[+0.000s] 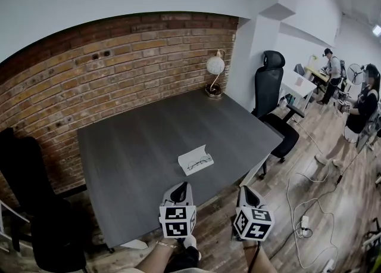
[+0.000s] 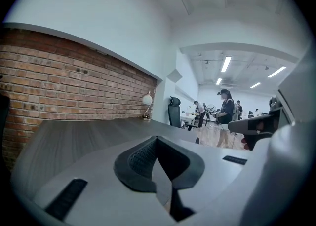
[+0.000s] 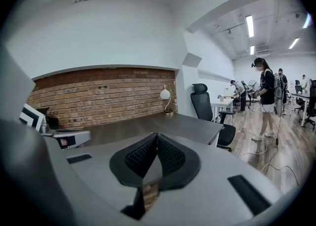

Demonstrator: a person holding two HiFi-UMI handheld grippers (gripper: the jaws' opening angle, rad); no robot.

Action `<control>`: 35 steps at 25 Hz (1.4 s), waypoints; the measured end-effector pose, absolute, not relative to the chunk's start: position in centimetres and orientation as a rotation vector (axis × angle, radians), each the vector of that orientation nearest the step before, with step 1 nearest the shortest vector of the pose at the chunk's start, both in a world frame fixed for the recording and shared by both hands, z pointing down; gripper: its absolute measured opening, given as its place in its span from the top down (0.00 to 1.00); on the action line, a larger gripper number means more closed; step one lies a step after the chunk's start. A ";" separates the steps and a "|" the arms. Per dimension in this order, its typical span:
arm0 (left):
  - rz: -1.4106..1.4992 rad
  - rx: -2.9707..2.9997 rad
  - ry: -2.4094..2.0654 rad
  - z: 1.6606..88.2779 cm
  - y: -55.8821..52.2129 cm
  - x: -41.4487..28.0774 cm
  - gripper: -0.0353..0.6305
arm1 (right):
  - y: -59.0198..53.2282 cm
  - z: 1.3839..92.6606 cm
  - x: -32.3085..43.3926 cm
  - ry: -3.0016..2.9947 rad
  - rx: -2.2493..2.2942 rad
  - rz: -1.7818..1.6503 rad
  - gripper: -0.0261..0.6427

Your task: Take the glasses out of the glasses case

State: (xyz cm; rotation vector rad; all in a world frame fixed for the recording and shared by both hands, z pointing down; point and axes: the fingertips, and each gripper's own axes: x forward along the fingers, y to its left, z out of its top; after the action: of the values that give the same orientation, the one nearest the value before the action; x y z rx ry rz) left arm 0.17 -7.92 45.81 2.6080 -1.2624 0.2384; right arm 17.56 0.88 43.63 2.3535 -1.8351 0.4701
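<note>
A white glasses case (image 1: 195,160) lies open on the dark grey table (image 1: 137,146), near its front edge, with dark-framed glasses (image 1: 200,161) resting in it. My left gripper (image 1: 178,188) hovers over the table's front edge, just short of the case, its jaws shut and empty. To its right my right gripper (image 1: 244,191) is beyond the table's corner, over the floor, also shut and empty. The left gripper view has its closed jaws (image 2: 157,139) above the tabletop; the case is hidden there. In the right gripper view the jaws (image 3: 156,136) meet at the tip, and the case is out of sight.
A globe lamp (image 1: 214,72) stands at the table's far right corner by the brick wall (image 1: 89,69). A black office chair (image 1: 271,96) sits at the table's right side and a dark chair (image 1: 30,194) at its left. Cables (image 1: 306,206) trail across the wooden floor. People stand far right.
</note>
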 end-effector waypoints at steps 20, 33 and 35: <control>0.215 2.494 -1.396 46.4 -24.2 5.1 0.93 | -19.0 42.0 22.4 -1.984 2.183 0.406 0.91; 0.286 2.345 -1.555 48.8 -26.7 2.0 0.93 | -25.7 45.7 20.8 -2.095 2.002 0.520 0.91; 0.286 2.311 -1.600 49.1 -26.8 1.6 0.93 | -26.9 46.3 20.7 -2.123 1.956 0.534 0.91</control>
State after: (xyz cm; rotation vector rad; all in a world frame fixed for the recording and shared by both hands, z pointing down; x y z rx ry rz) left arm 1.60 -26.75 49.09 2.3106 -1.5995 0.2857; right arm 20.74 -26.90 46.28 1.9558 -2.1229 0.5343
